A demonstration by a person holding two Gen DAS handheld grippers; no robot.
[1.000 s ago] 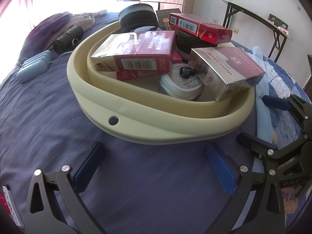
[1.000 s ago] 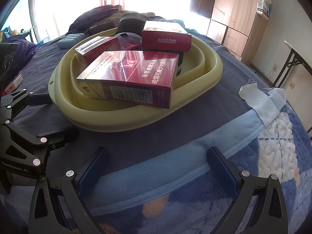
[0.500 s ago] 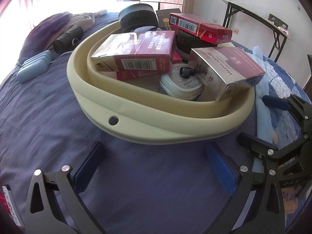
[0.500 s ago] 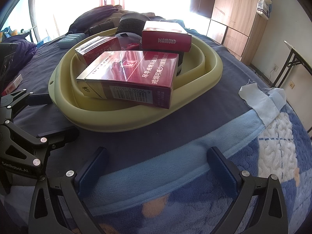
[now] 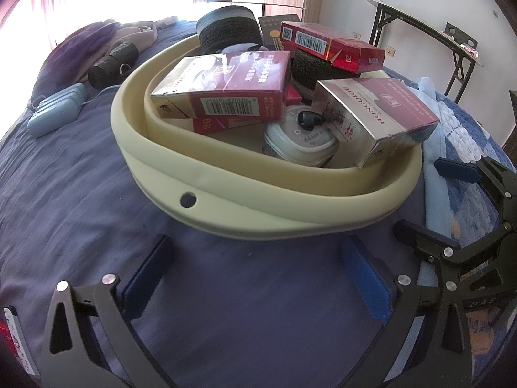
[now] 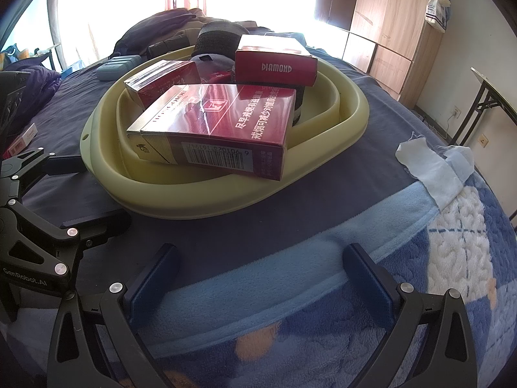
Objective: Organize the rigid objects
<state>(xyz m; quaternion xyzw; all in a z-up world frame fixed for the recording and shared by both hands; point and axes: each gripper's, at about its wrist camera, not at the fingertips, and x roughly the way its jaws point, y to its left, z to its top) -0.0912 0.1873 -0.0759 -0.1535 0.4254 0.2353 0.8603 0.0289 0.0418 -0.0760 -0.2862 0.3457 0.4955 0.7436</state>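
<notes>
Cream basin (image 5: 226,216) sits on the dark bedsheet (image 5: 80,200), dead ahead of both your grippers and loaded: red cartons, two dark rolls, a white round case (image 5: 300,144) on the floor of it.

Nearest carton to your right gripper (image 6: 258,278) is the big red one (image 6: 219,126), lying flat. Its long axis runs across your view, left to right, barcode edge toward you, and its near right corner juts over the basin rim. From the left wrist the same carton (image 5: 378,110) shows on the far right, silver end tipped up on the rim.

Left gripper (image 5: 258,274) faces the rim hole (image 5: 188,199). Its closest carton (image 5: 226,90) also lies crosswise, barcode toward you, stacked on another red pack.

Both sets of tongs stand wide apart, holding nothing, low over the bedding, short of the basin and clear of it. Each shows in the other's camera, side by side.

Judgement: the overhanging carton is the right hand's job; it is nearer and looks the least settled. Its broad face spans about as wide as your opening looks, so turn your wrist to take it across the short side.

View differences: only the left wrist shows the white case and the basin floor. Only the right wrist shows the "DIAMOND" carton (image 6: 274,61) face-on, plus a stray pack (image 6: 22,139) on the sheet outside the basin, far left.
</notes>
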